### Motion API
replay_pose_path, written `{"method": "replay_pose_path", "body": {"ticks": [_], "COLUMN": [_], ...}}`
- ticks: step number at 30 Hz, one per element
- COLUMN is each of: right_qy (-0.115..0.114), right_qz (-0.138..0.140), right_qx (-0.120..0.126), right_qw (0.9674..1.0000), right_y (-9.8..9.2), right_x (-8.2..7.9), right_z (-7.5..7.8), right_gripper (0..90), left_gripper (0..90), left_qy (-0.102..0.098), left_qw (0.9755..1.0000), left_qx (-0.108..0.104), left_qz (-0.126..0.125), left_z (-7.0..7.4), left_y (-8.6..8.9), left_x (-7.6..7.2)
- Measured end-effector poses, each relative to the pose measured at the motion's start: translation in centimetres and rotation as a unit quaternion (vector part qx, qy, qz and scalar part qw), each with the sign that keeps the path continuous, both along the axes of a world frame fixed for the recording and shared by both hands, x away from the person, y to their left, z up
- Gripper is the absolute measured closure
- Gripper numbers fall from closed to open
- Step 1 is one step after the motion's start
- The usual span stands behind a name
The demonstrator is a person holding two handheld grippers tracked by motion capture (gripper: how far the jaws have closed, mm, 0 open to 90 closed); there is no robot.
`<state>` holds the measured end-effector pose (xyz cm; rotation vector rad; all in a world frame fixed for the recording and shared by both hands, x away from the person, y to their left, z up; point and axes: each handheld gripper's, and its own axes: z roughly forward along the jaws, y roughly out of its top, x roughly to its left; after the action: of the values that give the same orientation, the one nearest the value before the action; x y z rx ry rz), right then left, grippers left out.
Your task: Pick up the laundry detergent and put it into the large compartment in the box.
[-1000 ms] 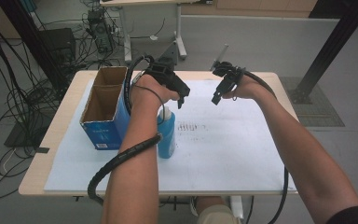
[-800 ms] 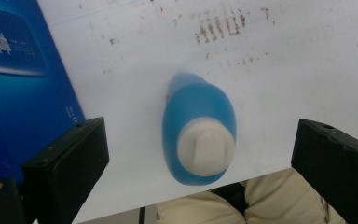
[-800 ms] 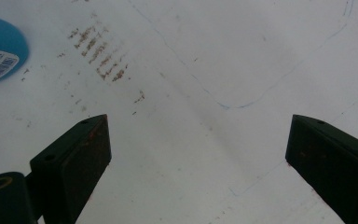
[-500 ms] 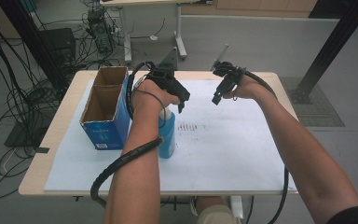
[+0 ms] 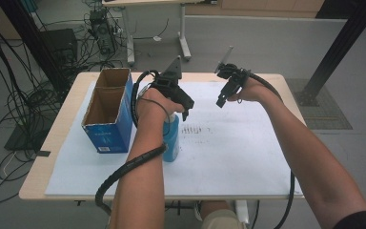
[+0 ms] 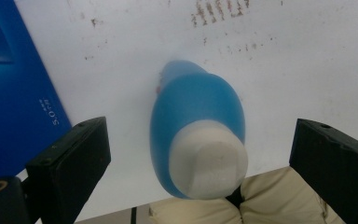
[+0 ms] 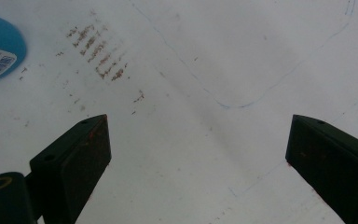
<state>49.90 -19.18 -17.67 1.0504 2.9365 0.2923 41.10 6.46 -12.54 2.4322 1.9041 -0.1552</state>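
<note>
Two grippers over a white-papered table — grey floor, cables around.
High view: blue bottle [image 5: 171, 138] upright beside the blue box [image 5: 108, 121], under the left gripper [image 5: 185, 106]. Left gripper view: jaws wide apart, empty, either side of the white cap. Right gripper view: right gripper [image 7: 198, 158] spread wide, empty — above smudged white sheet [image 7: 205, 70].

The person's arm hides the top of the blue bottle [image 5: 171, 138] beside the box [image 5: 106, 114], whose writing looks too small.

Blue cardboard box [image 5: 106, 117] — open, on white mat [image 5: 228, 157].
</note>
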Motion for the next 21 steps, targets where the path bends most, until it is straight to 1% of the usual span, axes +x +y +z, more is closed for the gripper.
{"method": "replay_pose_path", "body": {"ticks": [4,8,21], "right_qy": [-0.001,-0.001,-0.001], "right_qz": [0.000,-0.002,-0.001], "right_qx": [0.000,0.002,0.002], "right_qw": [1.0000,1.0000,1.0000], "right_y": [0.0,-0.2,-0.3], "right_x": [0.0,-0.1,-0.1], "right_z": [0.0,0.1,0.1], "right_gripper": [6.2,6.2,6.1], "left_gripper": [5.6,5.6,5.6], "left_qy": [0.004,0.008,0.011], "left_qw": [1.0000,1.0000,0.9999], "left_qx": [0.000,0.001,0.003], "left_qz": [-0.001,-0.003,-0.007], "left_z": [-0.4,-1.1,-2.5], "left_y": [-0.1,-0.3,-0.7], "left_x": [0.1,0.1,0.0]}}
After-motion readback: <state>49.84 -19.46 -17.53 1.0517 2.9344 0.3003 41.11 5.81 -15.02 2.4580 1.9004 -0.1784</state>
